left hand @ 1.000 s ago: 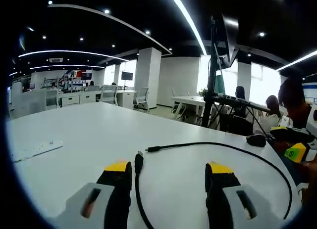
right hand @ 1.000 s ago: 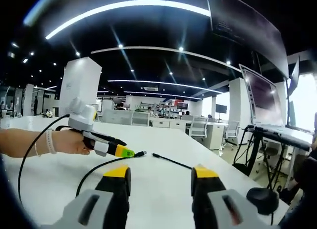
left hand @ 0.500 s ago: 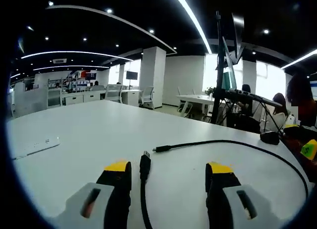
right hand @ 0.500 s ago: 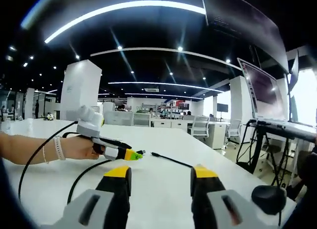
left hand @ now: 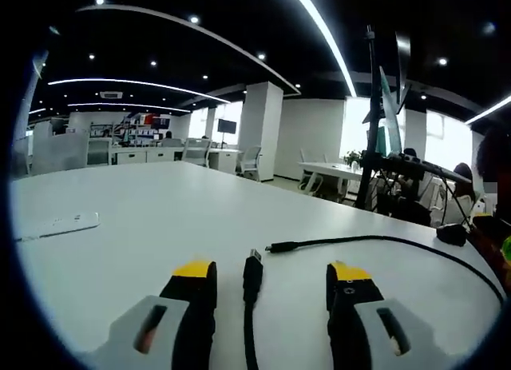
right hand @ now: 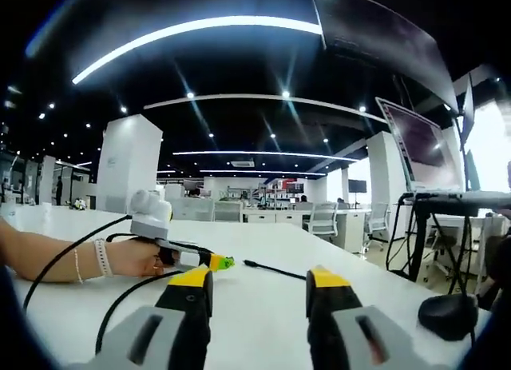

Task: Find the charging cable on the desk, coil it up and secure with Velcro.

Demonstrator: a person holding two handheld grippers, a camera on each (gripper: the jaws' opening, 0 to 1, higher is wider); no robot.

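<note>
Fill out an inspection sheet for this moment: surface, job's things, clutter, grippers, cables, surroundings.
Surface: large white desk, mostly bare.
Job's things: thin black charging cable lying uncoiled; its larger plug between the left gripper's jaws, its small plug just beyond. Velcro: nothing seen.
Clutter: white power strip; black mouse.
Grippers: left gripper open around the plug; right gripper open, empty.
Cables: no others told apart.
Surroundings: open office, white pillar, monitor on stand.
</note>
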